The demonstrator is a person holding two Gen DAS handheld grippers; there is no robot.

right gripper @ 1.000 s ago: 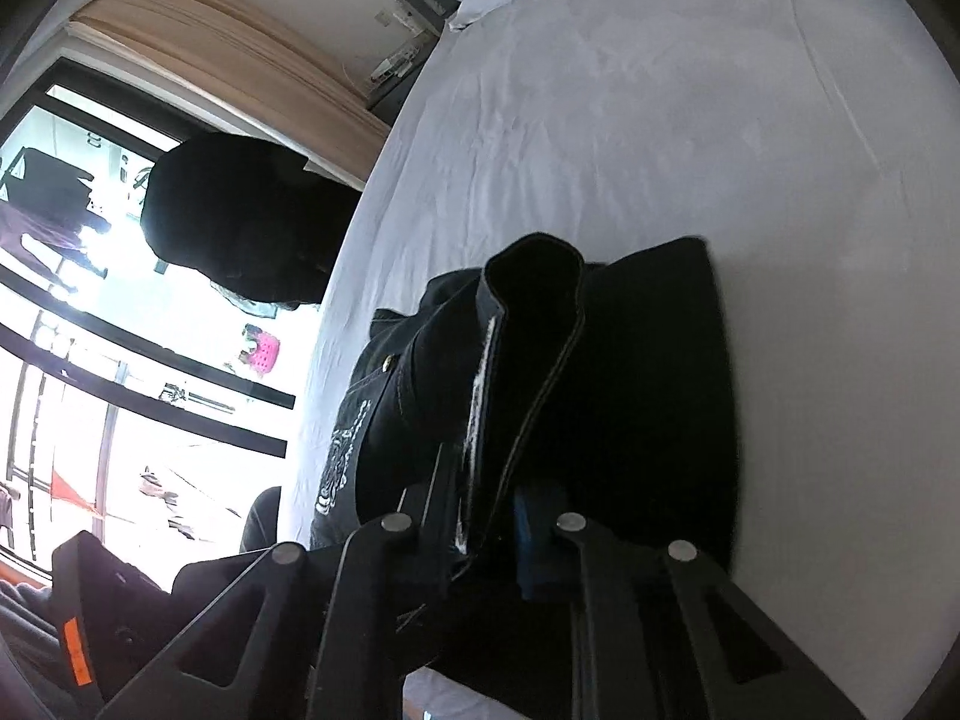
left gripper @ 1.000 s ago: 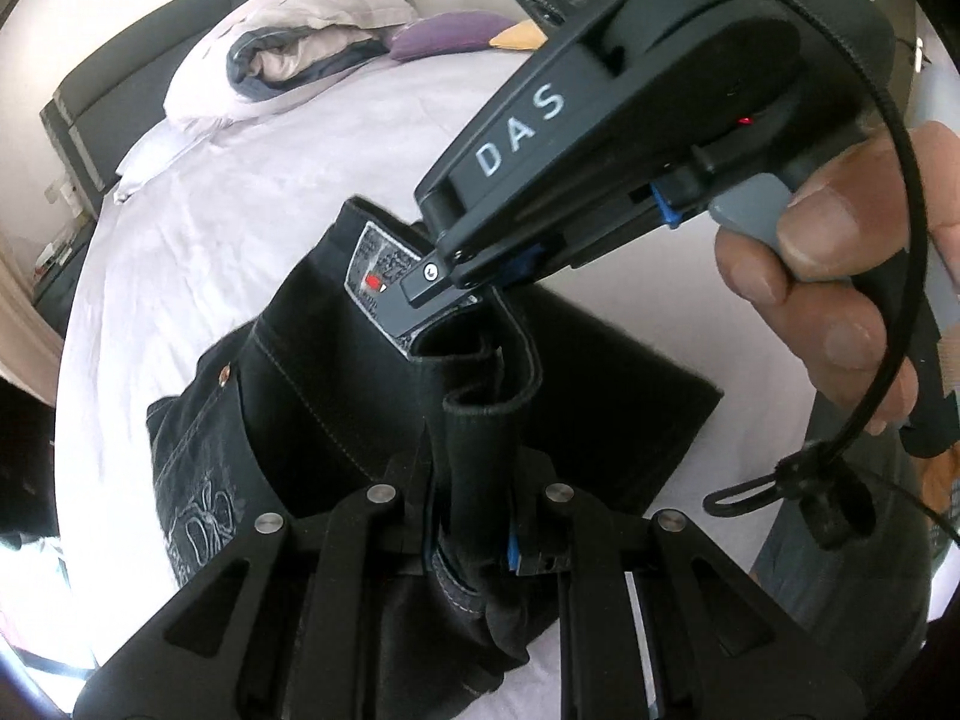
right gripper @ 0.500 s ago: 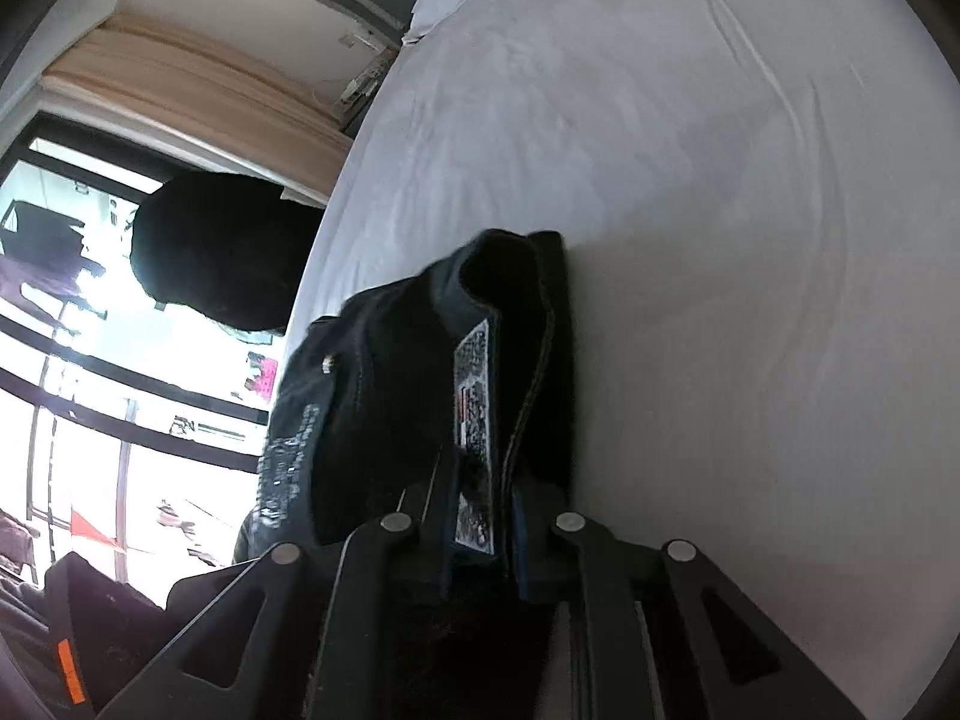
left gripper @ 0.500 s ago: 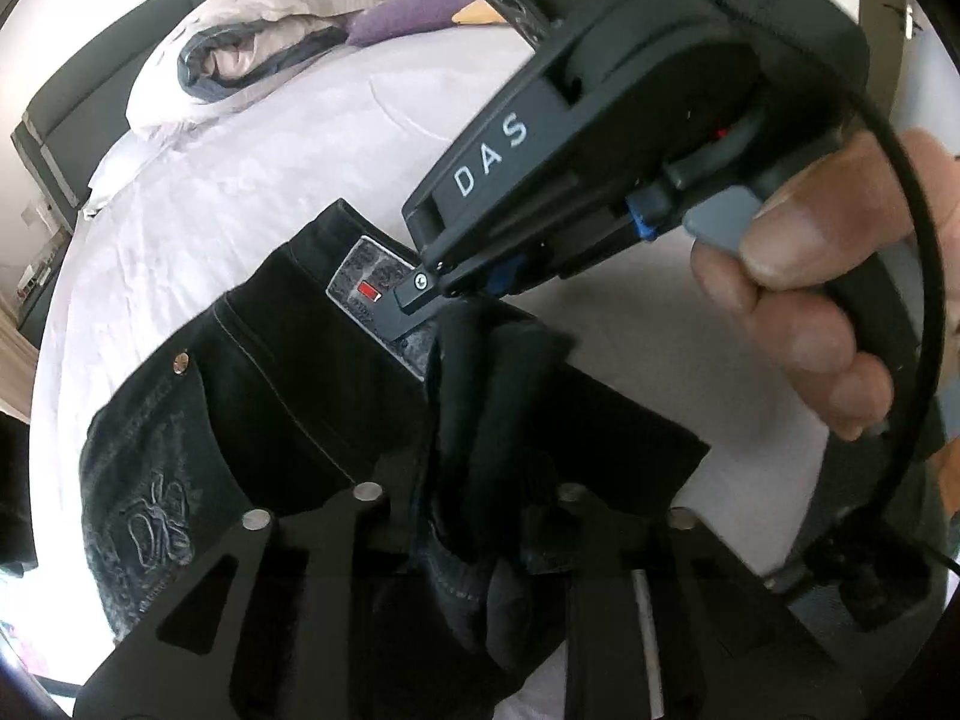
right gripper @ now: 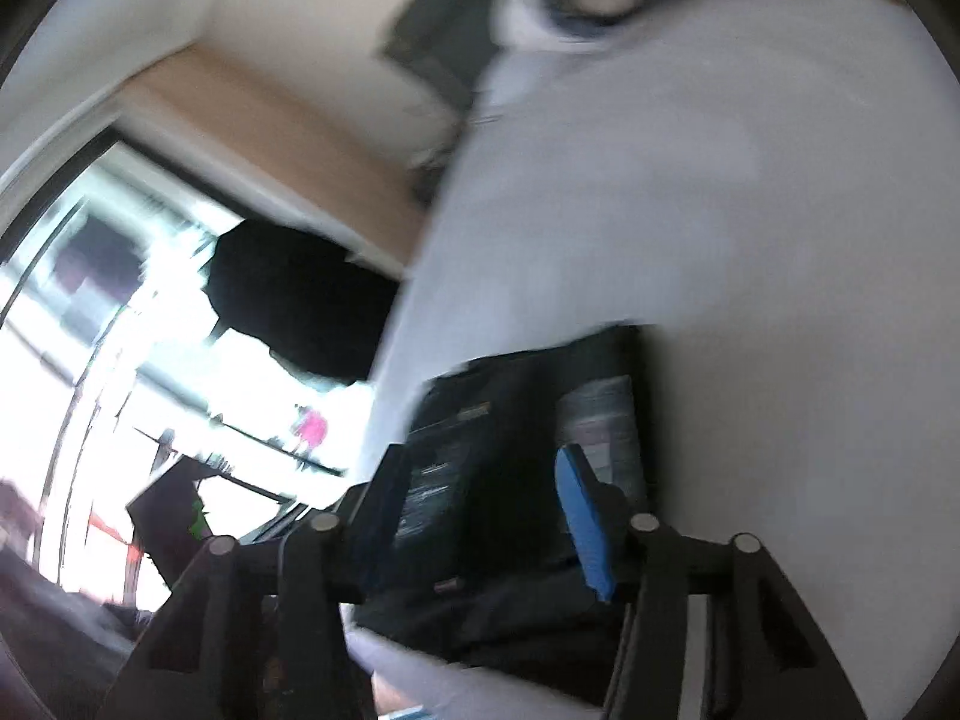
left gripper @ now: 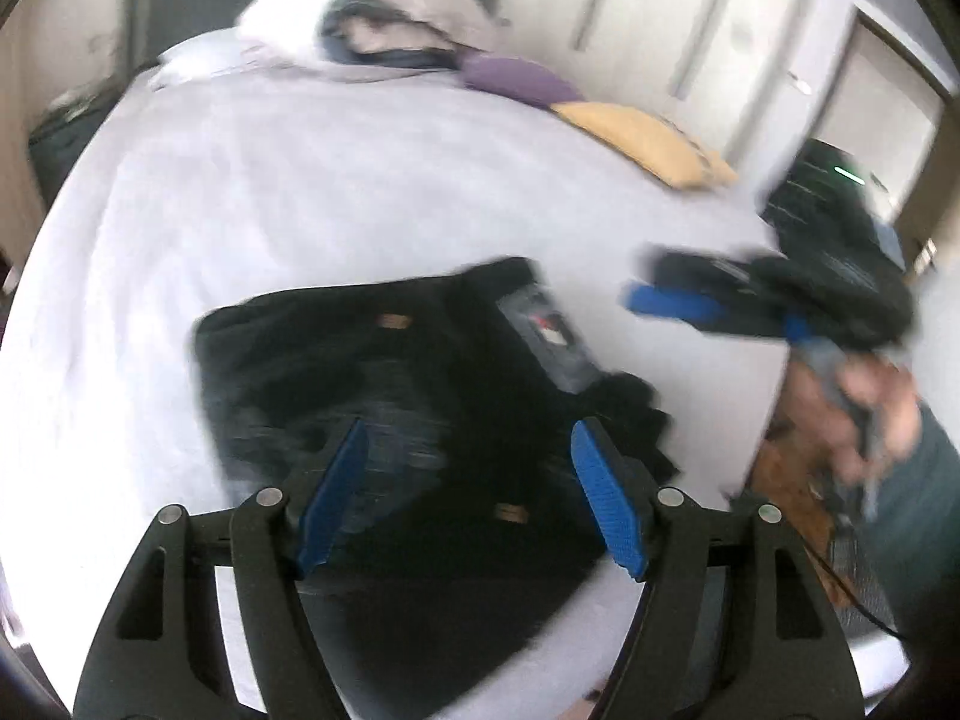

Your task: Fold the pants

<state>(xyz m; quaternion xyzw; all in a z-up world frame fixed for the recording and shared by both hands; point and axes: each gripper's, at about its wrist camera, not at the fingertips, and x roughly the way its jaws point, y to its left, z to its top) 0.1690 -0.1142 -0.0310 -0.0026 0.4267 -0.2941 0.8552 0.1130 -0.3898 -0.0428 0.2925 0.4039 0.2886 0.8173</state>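
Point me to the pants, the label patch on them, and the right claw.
pants (left gripper: 420, 396): left wrist view, on the dark folded fabric left of the patch.
label patch (left gripper: 549, 330): left wrist view, on the grey patch's middle.
right claw (right gripper: 480, 516): right wrist view, midway between its open fingertips.

Bed with white sheet, holding folded pants and pillows

The wide bed (left gripper: 300, 192) with a smooth white sheet carries the folded black denim pants (left gripper: 390, 372) near its front edge, grey label patch facing up. At the far end lie a white pillow (left gripper: 336, 6), a purple cushion (left gripper: 516, 78) and a flat yellow cushion (left gripper: 648, 141).
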